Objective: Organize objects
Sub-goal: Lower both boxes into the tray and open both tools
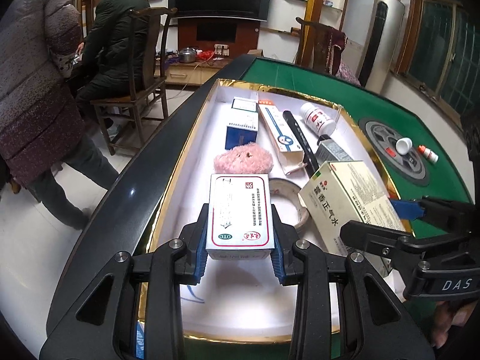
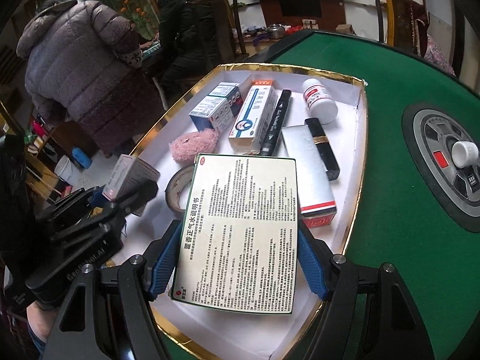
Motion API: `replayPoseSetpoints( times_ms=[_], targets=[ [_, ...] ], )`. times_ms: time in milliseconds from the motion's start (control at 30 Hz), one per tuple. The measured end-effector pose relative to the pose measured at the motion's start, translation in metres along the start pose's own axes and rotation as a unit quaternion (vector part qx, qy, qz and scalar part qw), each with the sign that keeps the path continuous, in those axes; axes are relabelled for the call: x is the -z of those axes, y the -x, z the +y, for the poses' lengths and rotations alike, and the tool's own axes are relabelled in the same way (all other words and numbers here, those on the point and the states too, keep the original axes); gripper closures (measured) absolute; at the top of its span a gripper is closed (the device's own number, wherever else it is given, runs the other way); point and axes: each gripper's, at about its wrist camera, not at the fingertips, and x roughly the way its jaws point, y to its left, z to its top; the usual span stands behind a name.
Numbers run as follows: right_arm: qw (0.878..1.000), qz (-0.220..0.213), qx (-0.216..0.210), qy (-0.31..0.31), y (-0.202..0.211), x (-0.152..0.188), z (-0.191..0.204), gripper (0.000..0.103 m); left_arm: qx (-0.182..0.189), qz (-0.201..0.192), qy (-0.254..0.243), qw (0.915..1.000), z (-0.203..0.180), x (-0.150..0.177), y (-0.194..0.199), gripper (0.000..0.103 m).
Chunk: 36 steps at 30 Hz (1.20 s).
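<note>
My left gripper [image 1: 240,258] is shut on a small white medicine box [image 1: 240,213] with a red border, held above the near end of a gold-rimmed white tray [image 1: 192,138]. My right gripper [image 2: 237,267] is shut on a large flat cream medicine box [image 2: 243,231] covered in black print, held over the same tray [image 2: 360,138]. That large box shows in the left wrist view [image 1: 345,201] to the right of the small one. The small box shows at the left of the right wrist view [image 2: 126,177].
In the tray lie blue-white boxes [image 2: 216,108], a long white box [image 2: 255,117], a black marker [image 2: 276,123], a white pill bottle [image 2: 318,99], a silver box [image 2: 309,168], a pink fluffy ball [image 2: 192,147] and a tape roll [image 2: 177,189]. A white cap [image 2: 465,153] and a small dropper bottle [image 1: 429,153] lie on the green table. Two people stand at left.
</note>
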Motion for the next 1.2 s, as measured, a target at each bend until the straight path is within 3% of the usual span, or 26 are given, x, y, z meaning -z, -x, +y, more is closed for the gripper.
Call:
replayPoseSetpoints(
  times_ms=[433,600,900,1200],
  targets=[
    [1.000,0.013,0.001,0.002,0.003,0.003,-0.001,0.031,-0.010,0.020,-0.015,0.9996,-0.001,0.006,-0.009,0.069],
    [0.999,0.004,0.047,0.005,0.001,-0.006,-0.004,0.031,-0.024,0.036,-0.024,0.9988,-0.002,0.003,-0.016,0.069],
    [0.998,0.009,0.064,0.016,-0.010,-0.008,0.009,0.031,-0.041,0.055,-0.060,0.9958,-0.011,-0.001,-0.028,0.069],
    [0.997,0.005,0.076,0.020,-0.017,-0.013,0.008,0.031,-0.052,0.062,-0.057,0.9951,-0.011,-0.005,-0.035,0.069]
  ],
)
